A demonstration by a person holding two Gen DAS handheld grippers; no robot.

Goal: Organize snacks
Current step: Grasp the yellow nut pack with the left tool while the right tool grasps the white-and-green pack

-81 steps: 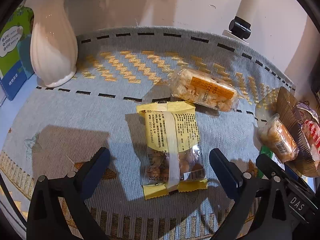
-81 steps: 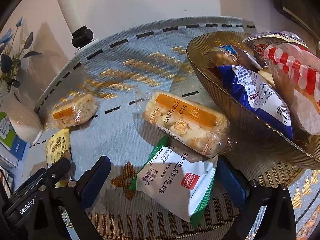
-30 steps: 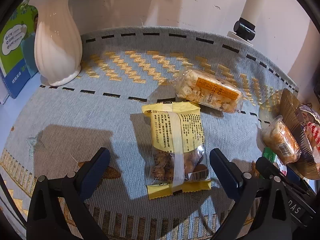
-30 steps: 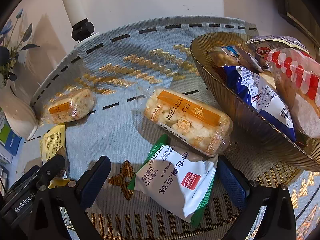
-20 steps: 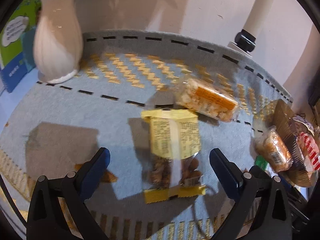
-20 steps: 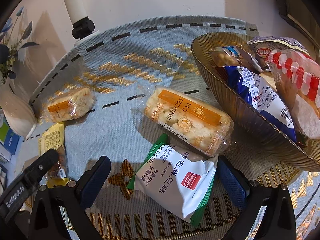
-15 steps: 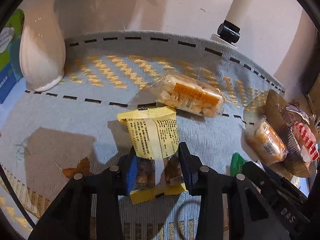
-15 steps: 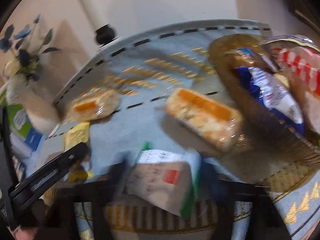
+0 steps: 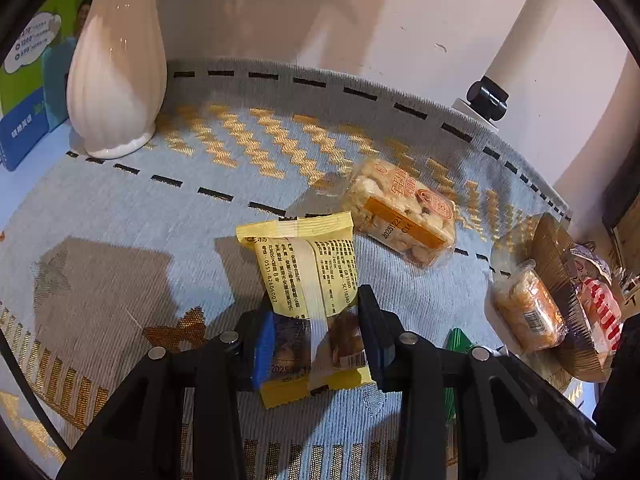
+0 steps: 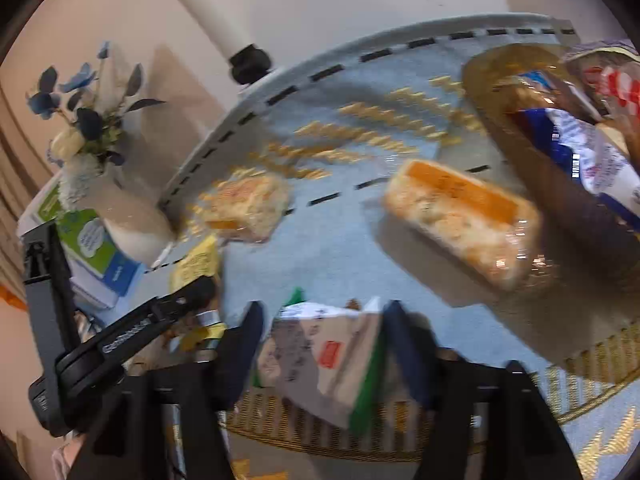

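Note:
My left gripper (image 9: 316, 332) is shut on the lower end of a yellow nut packet (image 9: 308, 280), which stands tilted above the blue-grey woven cloth (image 9: 120, 216). My right gripper (image 10: 324, 340) is shut on a white and green biscuit packet (image 10: 328, 360), lifted a little off the cloth; this view is blurred. A clear-wrapped orange-labelled rice cake (image 9: 404, 212) lies just beyond the yellow packet. A second such cake (image 10: 460, 216) lies beside the amber glass bowl (image 10: 560, 208), which holds several packets.
A white ribbed vase (image 9: 116, 76) with blue flowers stands at the far left, with a green and blue box (image 9: 28, 92) beside it. A white pole with a black clamp (image 9: 488, 96) rises at the cloth's far edge. The wall is close behind.
Both grippers have gone from wide open to shut, the left on the yellow nut packet and the right on the white and green packet. Both packets have lifted and the right view swung up and right.

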